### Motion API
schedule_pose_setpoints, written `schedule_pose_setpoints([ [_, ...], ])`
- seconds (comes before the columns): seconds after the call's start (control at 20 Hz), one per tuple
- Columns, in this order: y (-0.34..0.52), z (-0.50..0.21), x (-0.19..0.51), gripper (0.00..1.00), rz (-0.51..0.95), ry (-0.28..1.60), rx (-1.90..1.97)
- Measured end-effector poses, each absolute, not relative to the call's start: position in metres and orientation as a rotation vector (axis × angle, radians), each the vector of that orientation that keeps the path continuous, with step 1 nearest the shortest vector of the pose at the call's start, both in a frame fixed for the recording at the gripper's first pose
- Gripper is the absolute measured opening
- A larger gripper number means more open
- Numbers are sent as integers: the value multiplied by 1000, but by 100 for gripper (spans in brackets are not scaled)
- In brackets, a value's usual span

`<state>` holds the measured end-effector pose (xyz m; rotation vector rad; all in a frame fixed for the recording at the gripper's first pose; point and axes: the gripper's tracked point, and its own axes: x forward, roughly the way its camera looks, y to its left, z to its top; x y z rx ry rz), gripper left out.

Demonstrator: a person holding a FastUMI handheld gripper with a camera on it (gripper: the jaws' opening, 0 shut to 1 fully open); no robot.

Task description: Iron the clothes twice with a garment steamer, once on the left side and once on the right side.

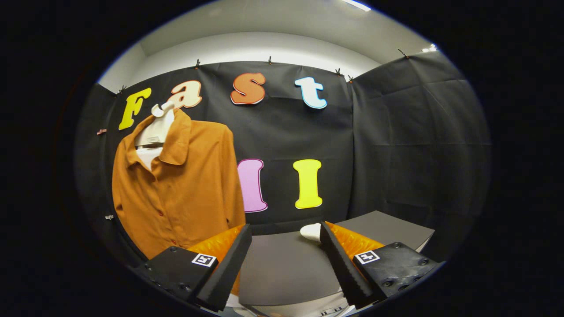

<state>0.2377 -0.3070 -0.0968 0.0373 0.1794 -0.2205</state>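
The orange-brown button-front shirt is the largest thing here and serves as the landmark. It hangs against the black booth wall on a white hanger, its collar open over the hanger's pale neck piece and a row of small buttons running down its front. The shirt's lower hem drops behind the gripper's left finger, so the cloth's bottom edge is partly hidden there.

To the right of the shirt and lower lies the dark grey desk, its flat top reaching away toward the wall. A raised dark panel sits at the desk's far right corner, well apart from the shirt.

The gripper sits below and to the right of the shirt, with its black ridged fingers spread wide apart and nothing between them but bare desk. Each finger carries an orange backing and a small black-and-white marker tag.

A small white rounded object rests on the desk to the right of the shirt, just at the tip of the right finger and partly hidden by it; what it is cannot be told.
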Motion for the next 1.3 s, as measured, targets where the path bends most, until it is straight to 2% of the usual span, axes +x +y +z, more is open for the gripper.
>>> schedule_pose_setpoints([
  [0.6,-410,-188,288,99,-306,420,75],
  [1.15,-435,-262,306,99,-323,664,104],
  [1.3,-439,-271,304,94,-334,714,133],
])
